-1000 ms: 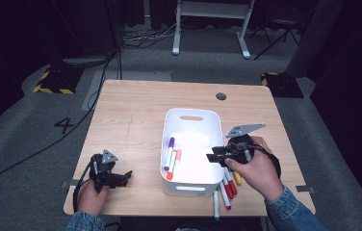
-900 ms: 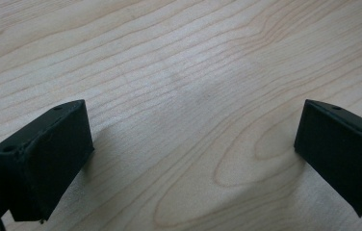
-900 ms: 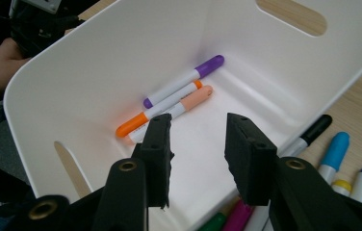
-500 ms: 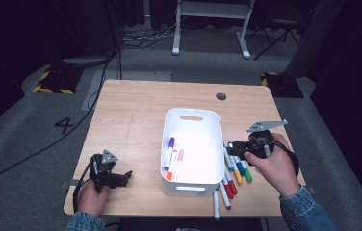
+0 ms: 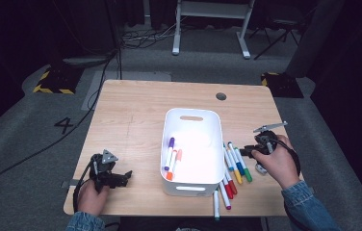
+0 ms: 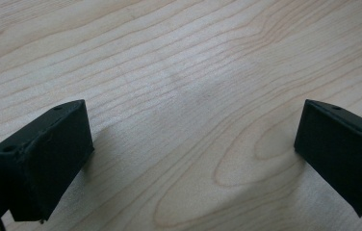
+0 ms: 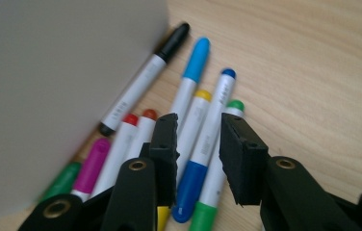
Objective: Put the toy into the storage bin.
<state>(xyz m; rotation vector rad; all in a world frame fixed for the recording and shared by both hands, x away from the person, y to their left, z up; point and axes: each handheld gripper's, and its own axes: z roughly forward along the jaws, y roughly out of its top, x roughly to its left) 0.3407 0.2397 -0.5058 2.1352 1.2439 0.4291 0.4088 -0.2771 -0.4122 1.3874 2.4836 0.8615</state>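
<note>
The right gripper (image 5: 247,152) has moved away from the white bin (image 5: 191,117) and now sits low over the row of markers (image 5: 237,164) lying on the table (image 5: 135,115) just beside the bin's right wall. A second ago it was at the bin's right rim; half a second ago it was already out over the table to the right. It has since dropped towards the markers.

In the right gripper view, the jaws stand part-way apart with nothing between them, and they straddle the dark blue marker (image 7: 207,144) from above. The yellow-capped marker (image 7: 192,126) lies just to one side of it and the green marker (image 7: 217,168) to the other. Whether the pads touch the marker cannot be told from this angle.

Two markers are in the bin: a purple one (image 5: 170,152) and an orange one (image 5: 173,164), side by side against its left half. The remainder lie outside, packed close together, with one white-bodied marker (image 5: 216,204) apart at the front table edge.

The left gripper (image 5: 121,177) has stayed where it was at the near left corner of the table, well apart from the bin. Its jaws are spread wide over bare wood.

Judgement: the work appears to be moving markers into the bin one at a time. The right gripper looks lined up for the next pick, not yet closed. Neighbouring markers touch the target, so a grip could drag one along.
</note>
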